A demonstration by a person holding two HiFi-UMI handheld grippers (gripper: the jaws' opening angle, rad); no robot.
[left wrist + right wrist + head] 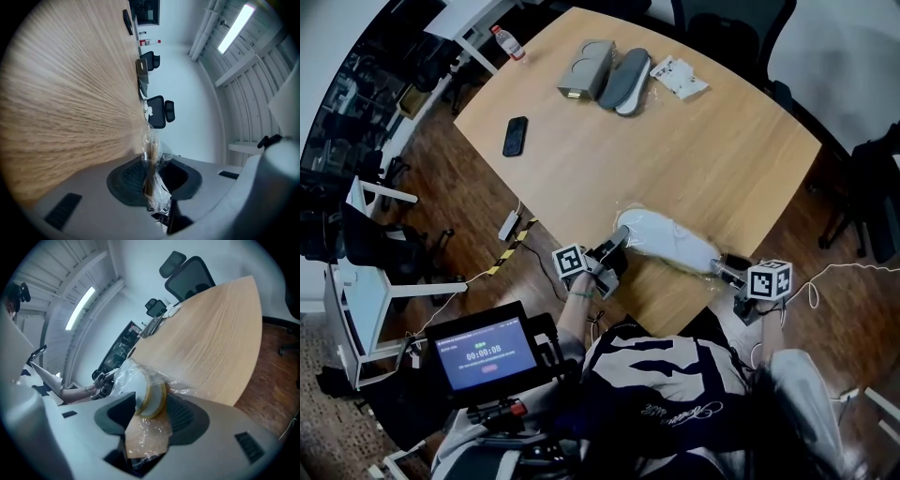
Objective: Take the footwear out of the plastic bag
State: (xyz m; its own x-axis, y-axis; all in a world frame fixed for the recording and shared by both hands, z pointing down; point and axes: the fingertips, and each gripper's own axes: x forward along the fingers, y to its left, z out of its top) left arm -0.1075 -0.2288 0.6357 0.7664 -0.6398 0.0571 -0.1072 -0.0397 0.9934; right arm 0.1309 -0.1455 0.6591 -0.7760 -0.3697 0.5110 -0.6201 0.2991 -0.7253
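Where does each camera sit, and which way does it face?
Head view: on the person's head, facing steeply down at the table; torso, left gripper, right gripper show.
Left gripper view: on that gripper, facing across the table; jaws pinch the bag.
Right gripper view: on that gripper, facing over the table; jaws flank the shoe.
Head and right gripper views share the shoe.

white shoe with yellowish sole, inside clear plastic bag, lying at table's near edge
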